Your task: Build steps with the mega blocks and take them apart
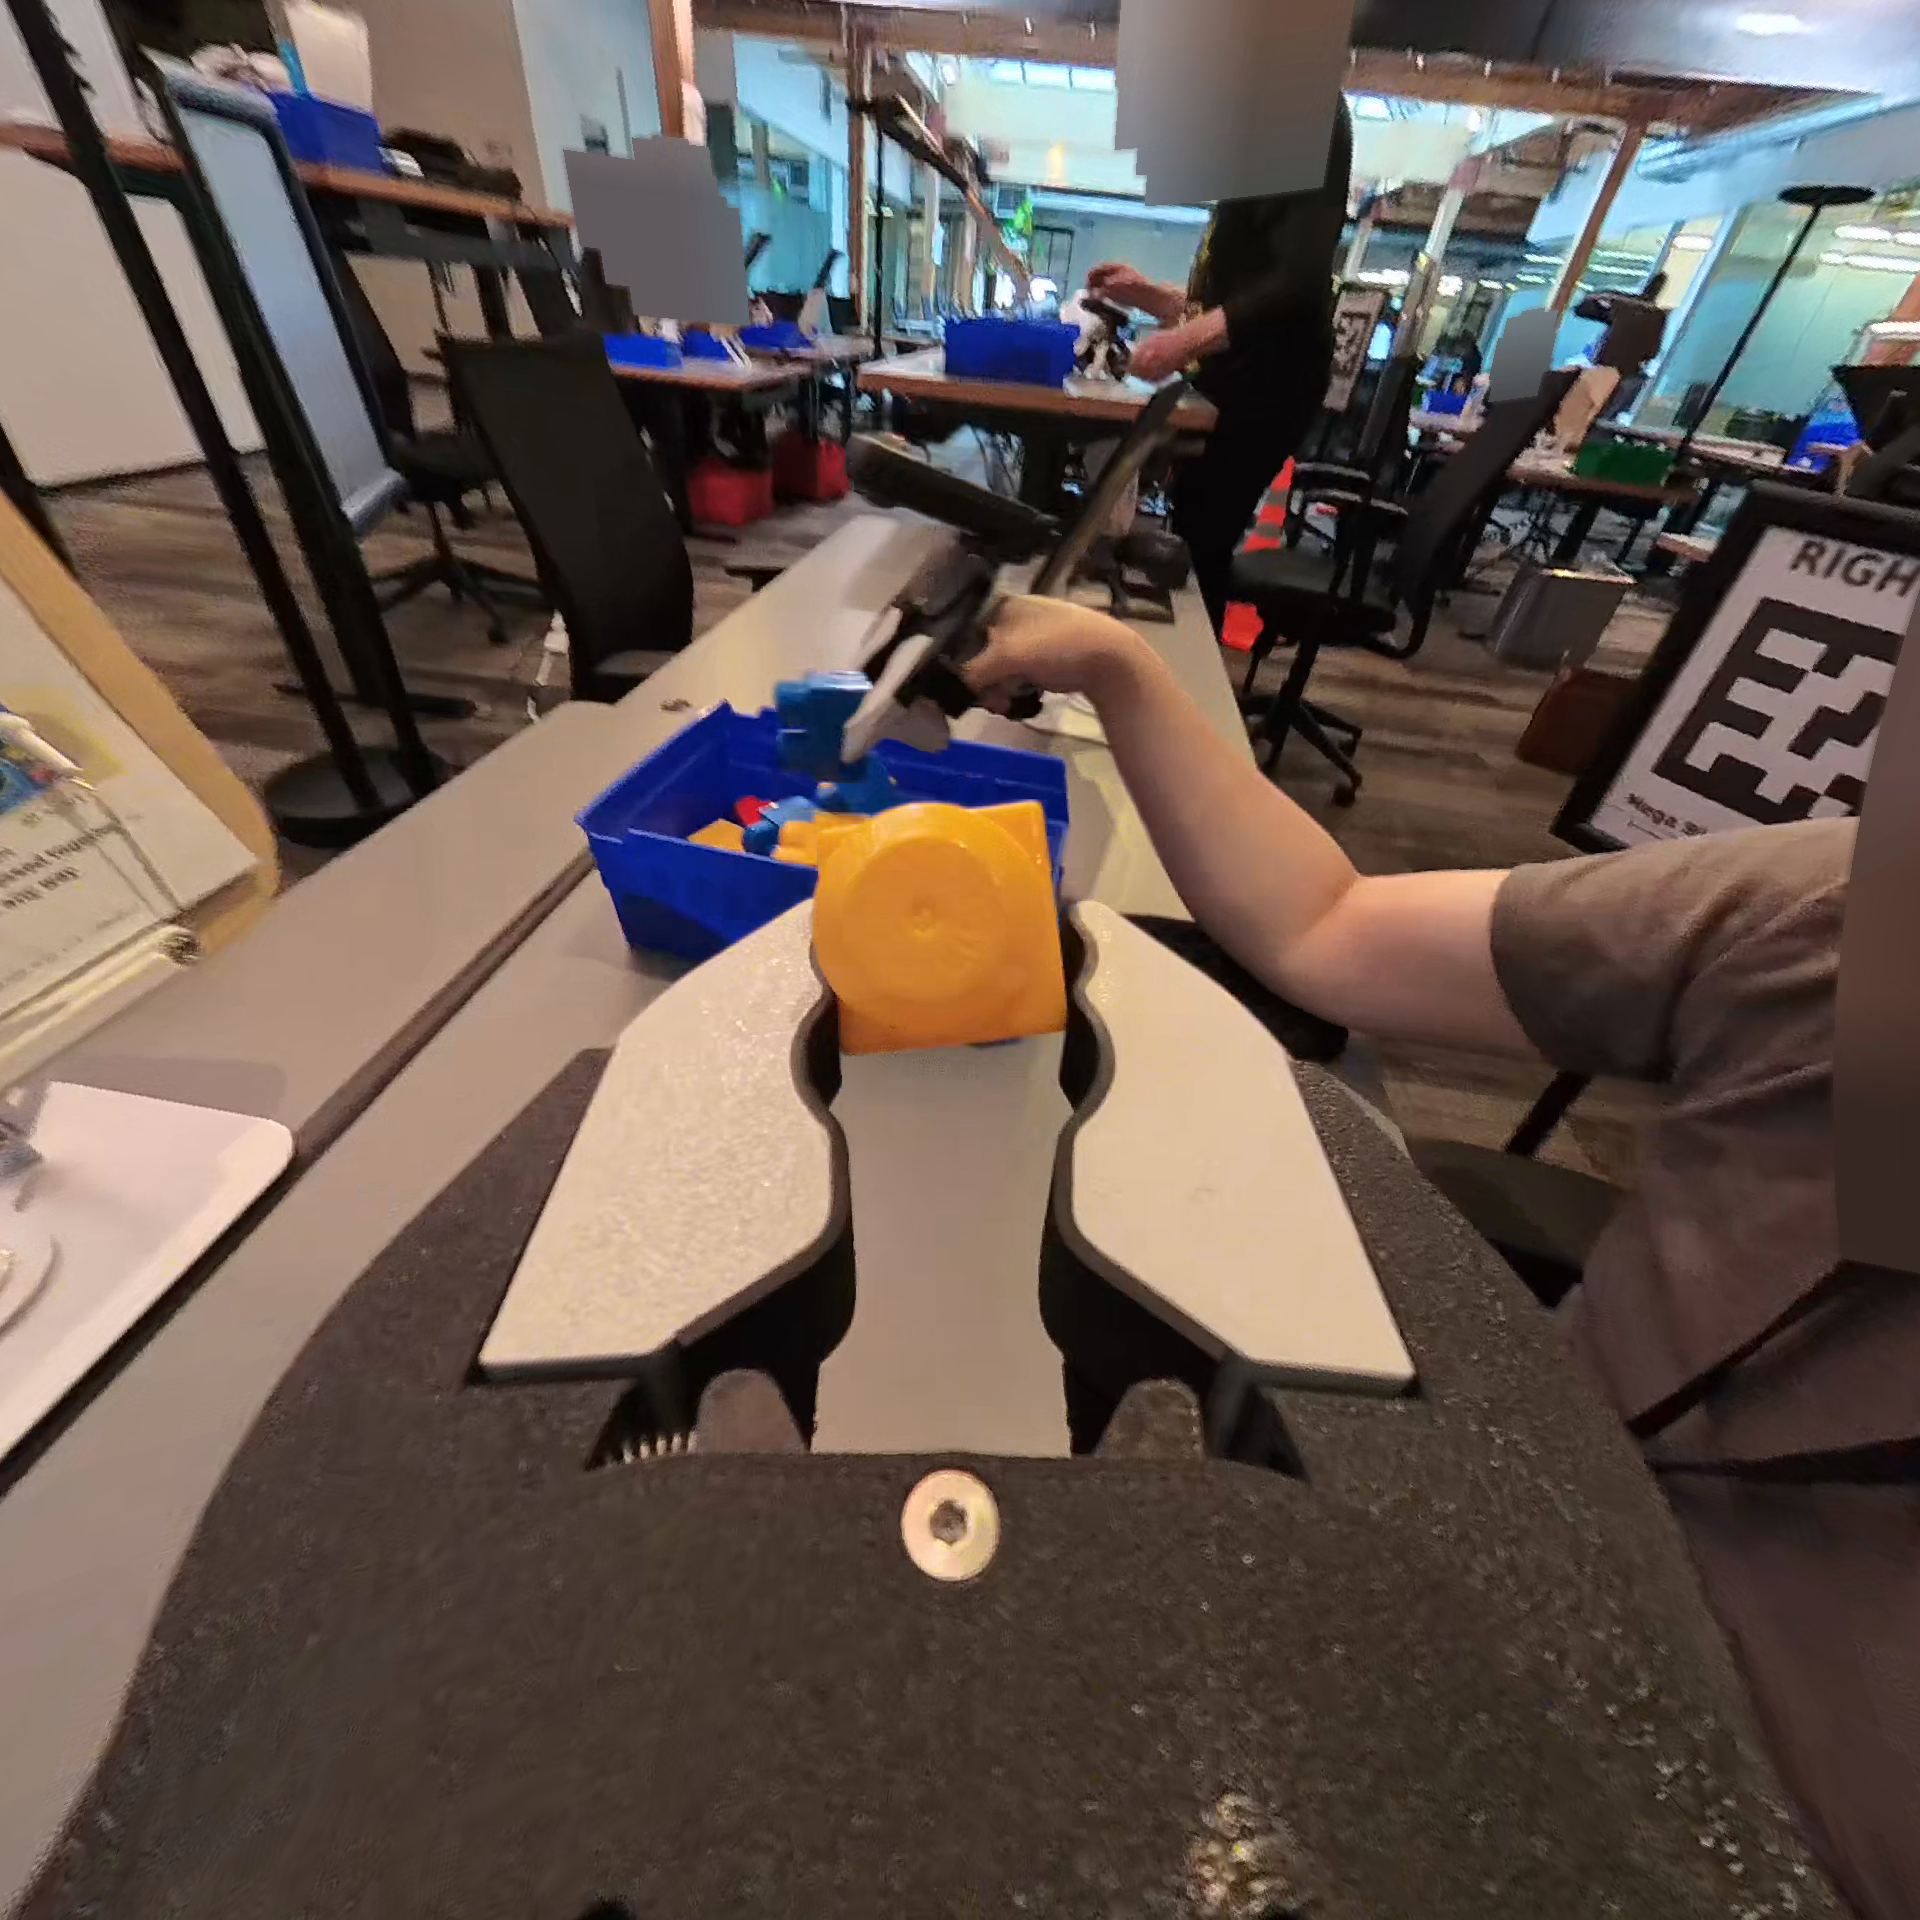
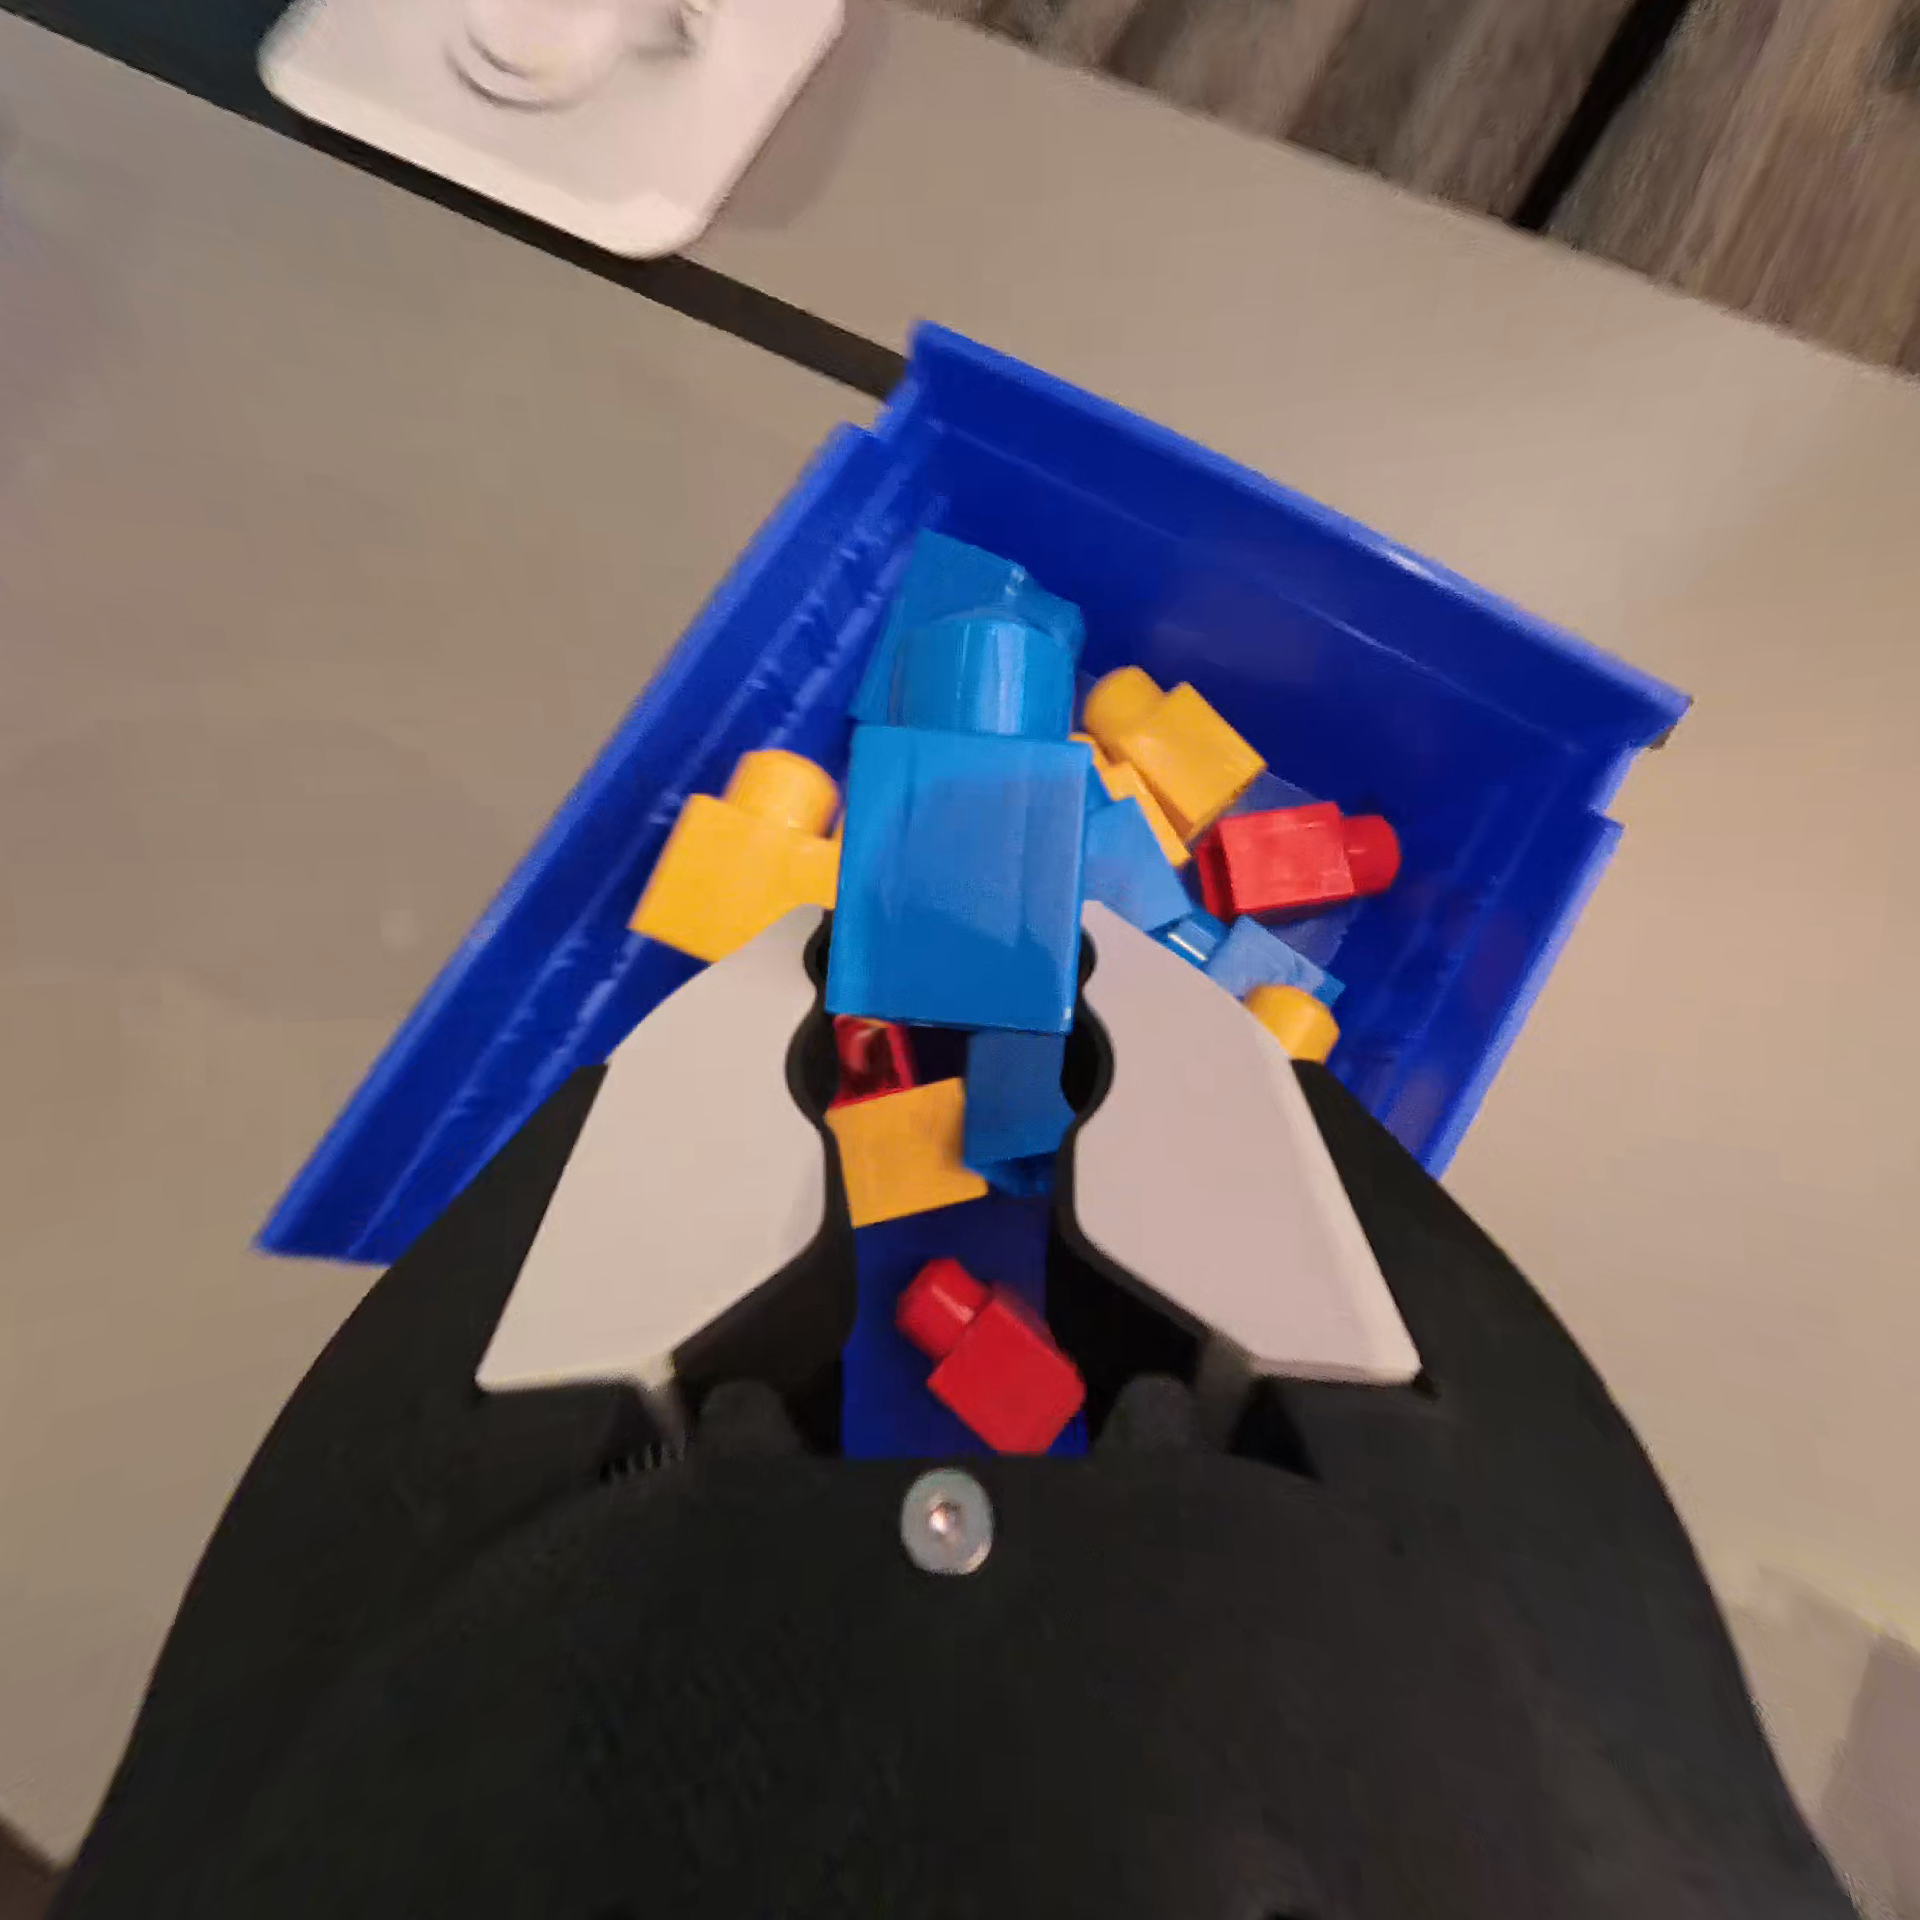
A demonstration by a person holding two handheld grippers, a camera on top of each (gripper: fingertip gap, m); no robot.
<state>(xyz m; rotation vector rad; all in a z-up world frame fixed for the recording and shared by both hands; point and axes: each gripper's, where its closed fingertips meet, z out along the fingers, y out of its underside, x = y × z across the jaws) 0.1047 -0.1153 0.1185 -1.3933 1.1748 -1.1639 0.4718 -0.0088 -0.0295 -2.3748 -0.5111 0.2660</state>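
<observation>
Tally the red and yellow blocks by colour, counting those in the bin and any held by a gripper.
Red blocks: 3, the last half hidden
Yellow blocks: 5, with 4 in the bin and 1 in the left gripper
Total: 8
Blue blocks overlap too much to count.

yellow block [image 1: 940, 925]: smooth plastic, kinda glossy
blue block [image 2: 961, 883]: shiny plastic
bin [image 2: 1299, 623]: glossy blue plastic
left gripper [image 1: 948, 987]: speckled matt grey fingers, rough black body
table [image 1: 416, 935]: flat matt grey
</observation>
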